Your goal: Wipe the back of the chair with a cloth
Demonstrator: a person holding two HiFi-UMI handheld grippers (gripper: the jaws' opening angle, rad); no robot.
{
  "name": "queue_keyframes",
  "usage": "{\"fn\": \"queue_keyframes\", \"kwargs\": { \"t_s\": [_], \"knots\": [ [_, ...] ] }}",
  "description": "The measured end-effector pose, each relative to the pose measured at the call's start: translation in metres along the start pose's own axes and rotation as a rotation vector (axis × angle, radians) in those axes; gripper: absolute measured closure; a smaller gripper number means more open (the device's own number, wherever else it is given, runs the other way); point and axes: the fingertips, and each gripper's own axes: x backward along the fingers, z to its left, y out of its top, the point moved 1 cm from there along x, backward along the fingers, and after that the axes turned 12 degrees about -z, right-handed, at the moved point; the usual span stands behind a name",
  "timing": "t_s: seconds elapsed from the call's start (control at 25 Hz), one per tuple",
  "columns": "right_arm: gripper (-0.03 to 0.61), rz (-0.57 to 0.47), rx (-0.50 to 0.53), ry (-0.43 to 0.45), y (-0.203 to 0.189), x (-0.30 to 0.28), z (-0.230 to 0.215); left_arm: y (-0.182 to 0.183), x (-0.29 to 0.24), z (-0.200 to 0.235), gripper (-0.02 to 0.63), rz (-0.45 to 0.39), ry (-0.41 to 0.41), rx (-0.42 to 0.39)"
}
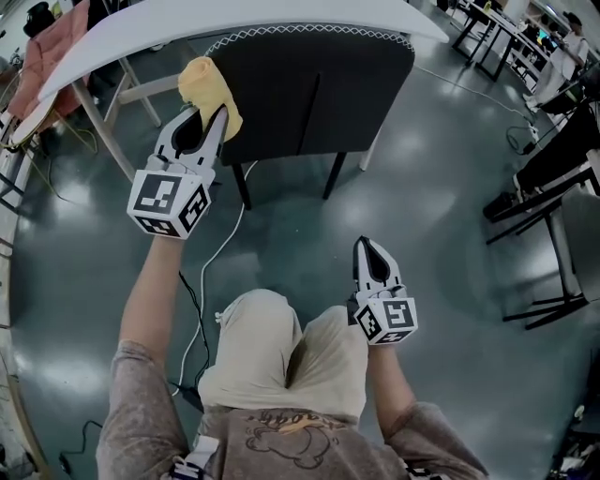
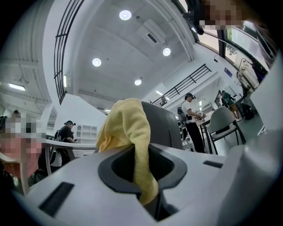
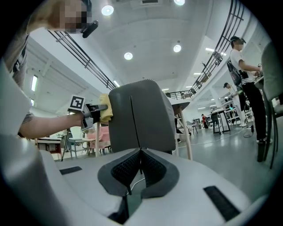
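Left gripper [image 1: 208, 117]: I had it up at the chair's left side, jaws pinching the yellow cloth [image 1: 208, 84].
Cloth: bunched at the upper left corner of the dark chair back [image 1: 319, 94].
Right gripper [image 1: 367, 247]: I had it low beside the knees, jaws pressed together on nothing, well apart from the chair.
White table [image 1: 234, 17]: just behind the chair.

Head looks down, gripper views face chair [image 1: 309, 89]
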Motion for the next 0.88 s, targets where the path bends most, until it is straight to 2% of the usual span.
{"fn": "queue_keyframes", "kwargs": {
  "t_s": [0.4,0.88],
  "knots": [
    [0.553,-0.006,0.01,-0.029,0.003,0.005,-0.009,-0.008,-0.037,-0.036,0.551,0.014,-0.092,0.02],
    [0.552,-0.006,0.0,-0.046,-0.001,0.015,-0.011,-0.015,-0.083,-0.085,0.551,0.015,-0.182,0.106]
  ]
}}
